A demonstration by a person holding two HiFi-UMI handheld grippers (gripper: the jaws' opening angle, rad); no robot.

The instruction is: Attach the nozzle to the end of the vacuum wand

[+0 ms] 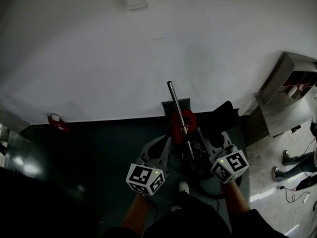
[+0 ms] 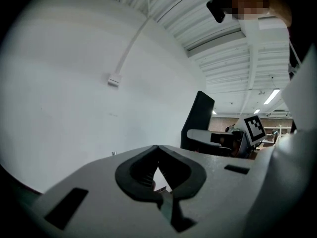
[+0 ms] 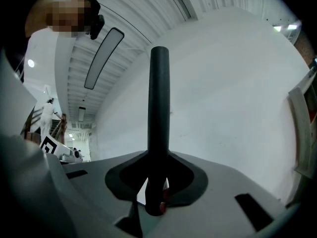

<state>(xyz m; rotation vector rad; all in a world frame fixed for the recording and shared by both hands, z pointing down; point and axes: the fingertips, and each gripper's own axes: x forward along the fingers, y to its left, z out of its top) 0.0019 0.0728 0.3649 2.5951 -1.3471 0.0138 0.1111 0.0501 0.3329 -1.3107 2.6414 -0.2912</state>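
White wall [image 1: 99, 58] behind | wand [image 3: 159, 108] clamped by right gripper [image 3: 157, 185] | left gripper [image 2: 159, 168] closed, empty | nozzle not seen | risk: upright wand pivoted within single clamp, end misaligned.

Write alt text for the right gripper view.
The right gripper grips a dark vacuum wand between its jaws. The wand rises straight up the middle of the picture against a plain white wall. At far left, a marker cube shows below a ribbed ceiling.
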